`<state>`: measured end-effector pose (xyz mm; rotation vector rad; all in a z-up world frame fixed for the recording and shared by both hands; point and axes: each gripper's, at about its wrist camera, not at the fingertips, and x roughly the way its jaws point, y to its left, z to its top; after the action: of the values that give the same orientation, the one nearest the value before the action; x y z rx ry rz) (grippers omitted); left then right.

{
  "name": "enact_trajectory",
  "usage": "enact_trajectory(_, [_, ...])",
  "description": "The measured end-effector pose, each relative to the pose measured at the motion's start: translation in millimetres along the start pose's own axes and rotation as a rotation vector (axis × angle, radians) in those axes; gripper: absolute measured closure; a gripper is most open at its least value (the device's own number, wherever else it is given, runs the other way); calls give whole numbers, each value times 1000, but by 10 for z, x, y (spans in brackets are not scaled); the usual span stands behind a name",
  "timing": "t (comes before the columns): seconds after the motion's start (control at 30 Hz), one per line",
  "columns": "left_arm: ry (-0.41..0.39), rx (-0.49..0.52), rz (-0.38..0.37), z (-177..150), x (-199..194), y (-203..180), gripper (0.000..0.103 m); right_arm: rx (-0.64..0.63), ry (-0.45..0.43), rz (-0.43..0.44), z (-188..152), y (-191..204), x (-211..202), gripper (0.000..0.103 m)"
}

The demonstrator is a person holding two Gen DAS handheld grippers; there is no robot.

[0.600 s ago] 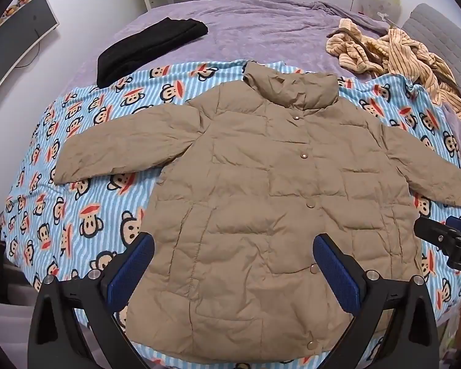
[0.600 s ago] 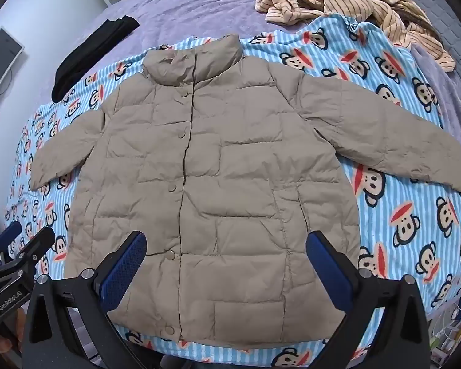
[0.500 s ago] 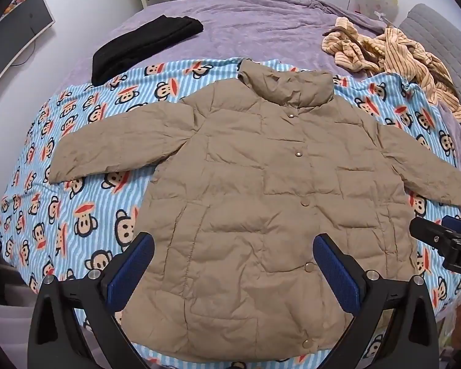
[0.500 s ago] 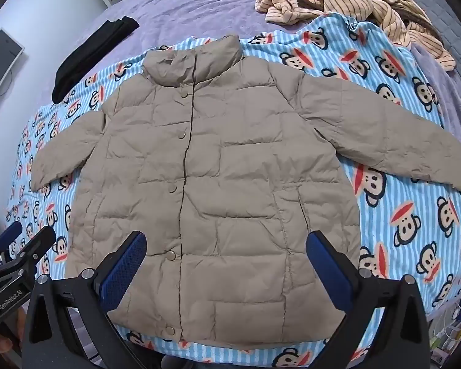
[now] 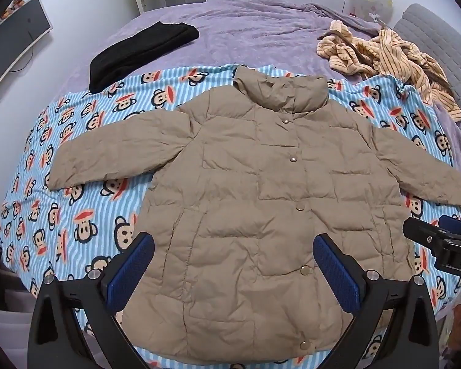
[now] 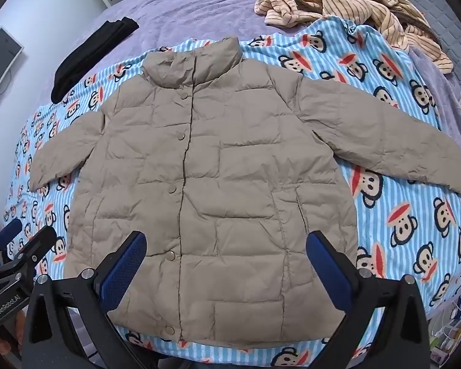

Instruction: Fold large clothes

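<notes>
A tan quilted puffer jacket [image 5: 261, 203] lies flat, front up and snapped shut, on a blue striped monkey-print blanket [image 5: 76, 215]; both sleeves are spread out. It also shows in the right wrist view [image 6: 218, 184]. My left gripper [image 5: 233, 264] is open and empty, held above the jacket's hem. My right gripper [image 6: 226, 261] is open and empty, also above the hem. The right gripper shows at the right edge of the left wrist view [image 5: 439, 243]; the left gripper shows at the left edge of the right wrist view [image 6: 18, 252].
The blanket [image 6: 415, 215] covers a bed with a purple cover [image 5: 246, 37]. A folded black garment [image 5: 138, 52] lies at the back left, a striped beige garment [image 5: 390, 58] at the back right. A monitor [image 5: 12, 40] hangs on the left wall.
The left wrist view has shifted slightly, so the jacket sits a little lower and to the left in it. The right wrist view is nearly unchanged. Both grippers stay open.
</notes>
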<state>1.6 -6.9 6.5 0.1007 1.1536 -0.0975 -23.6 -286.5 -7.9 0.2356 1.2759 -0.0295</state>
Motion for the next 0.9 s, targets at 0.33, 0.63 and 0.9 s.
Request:
enact_trajectory(0.33, [3, -15, -9, 9, 19, 25, 0, 6, 0, -19, 0, -9, -14, 0])
enact_trajectory(0.63, [5, -24, -13, -14, 11, 10, 0, 11, 0, -18, 0, -43, -18, 0])
enact_trajectory(0.9, [0, -21, -12, -38, -18, -10, 0, 9, -5, -22, -29, -42, -37, 0])
